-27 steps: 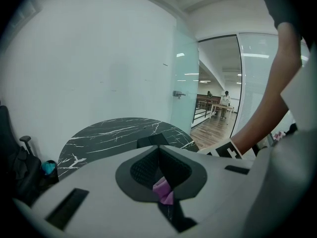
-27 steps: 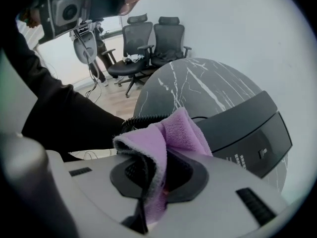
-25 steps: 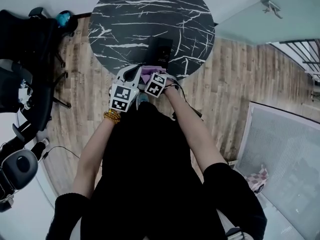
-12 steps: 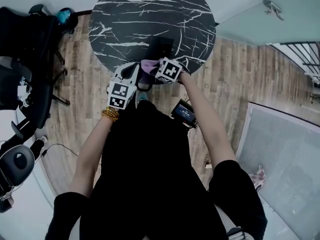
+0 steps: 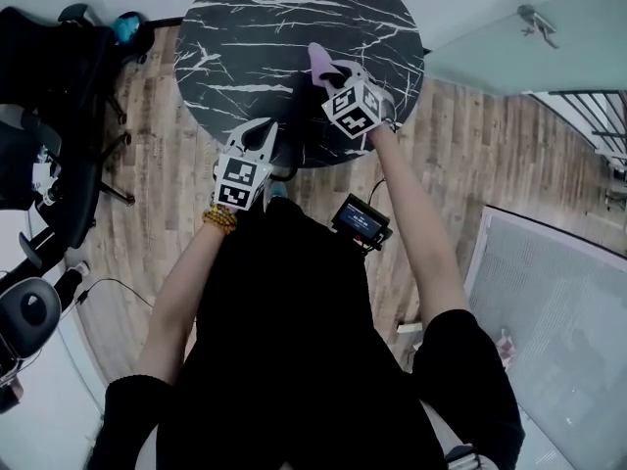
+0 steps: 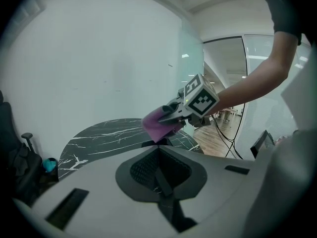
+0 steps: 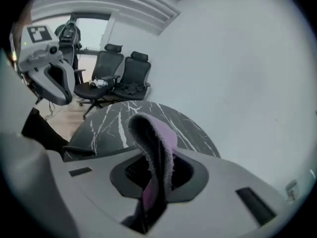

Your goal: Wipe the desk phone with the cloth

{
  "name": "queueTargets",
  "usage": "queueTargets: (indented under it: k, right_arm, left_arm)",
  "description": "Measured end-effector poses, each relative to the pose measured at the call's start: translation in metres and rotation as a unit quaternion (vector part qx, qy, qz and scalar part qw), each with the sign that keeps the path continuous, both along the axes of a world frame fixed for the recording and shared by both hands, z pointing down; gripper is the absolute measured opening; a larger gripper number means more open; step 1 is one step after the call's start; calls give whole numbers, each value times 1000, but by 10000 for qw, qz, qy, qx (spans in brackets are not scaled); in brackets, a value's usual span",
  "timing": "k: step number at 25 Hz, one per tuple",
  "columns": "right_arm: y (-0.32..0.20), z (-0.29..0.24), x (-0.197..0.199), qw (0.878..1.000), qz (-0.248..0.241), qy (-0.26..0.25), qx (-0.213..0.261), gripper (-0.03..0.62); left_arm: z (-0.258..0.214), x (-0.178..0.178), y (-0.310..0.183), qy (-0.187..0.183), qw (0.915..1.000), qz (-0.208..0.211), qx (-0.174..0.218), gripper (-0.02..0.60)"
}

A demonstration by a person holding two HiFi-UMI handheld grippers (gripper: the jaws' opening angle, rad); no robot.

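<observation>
A dark desk phone lies on the round black marble table, toward its near side. My right gripper is over the phone, shut on a purple cloth that sticks up from its jaws. In the left gripper view the same cloth hangs above the table's near rim, pinched by the right gripper. My left gripper hovers at the table's front edge, left of the phone, its white fingers spread with nothing between them.
Black office chairs stand left of the table on the wood floor, also seen as chairs behind the table. A small screen unit hangs by the person's right arm. A glass partition rises at the right.
The right gripper has carried the cloth from the table's near edge out and up over the phone. The left gripper has stayed at the front edge.
</observation>
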State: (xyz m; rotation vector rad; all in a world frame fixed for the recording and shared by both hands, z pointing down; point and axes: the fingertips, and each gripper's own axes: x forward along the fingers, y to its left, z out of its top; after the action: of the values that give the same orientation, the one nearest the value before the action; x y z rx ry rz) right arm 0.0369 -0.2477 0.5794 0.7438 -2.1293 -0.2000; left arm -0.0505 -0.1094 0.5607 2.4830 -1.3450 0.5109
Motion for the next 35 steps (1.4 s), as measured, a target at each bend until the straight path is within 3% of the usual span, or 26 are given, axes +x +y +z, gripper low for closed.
queueTargets:
  k: [3,8,13,35]
  right_arm:
    - [-2,12,0,9986,36,346,397,60]
    - [13,56,0,9988,133,450,-99,60]
    - [23,80,-3,9980,-21,568,-270,60]
    - [52,100,-10,9956,-54,604,-721,60]
  left_arm:
    - [-5,3,-5,7,10000,0,24,14]
    - [-2,4,-5,-76,9999,112,-34,14]
    - [5,-1,-2,-125,9998,60,-116,14]
    - [7,14,4,-21,9998,170,-125,14]
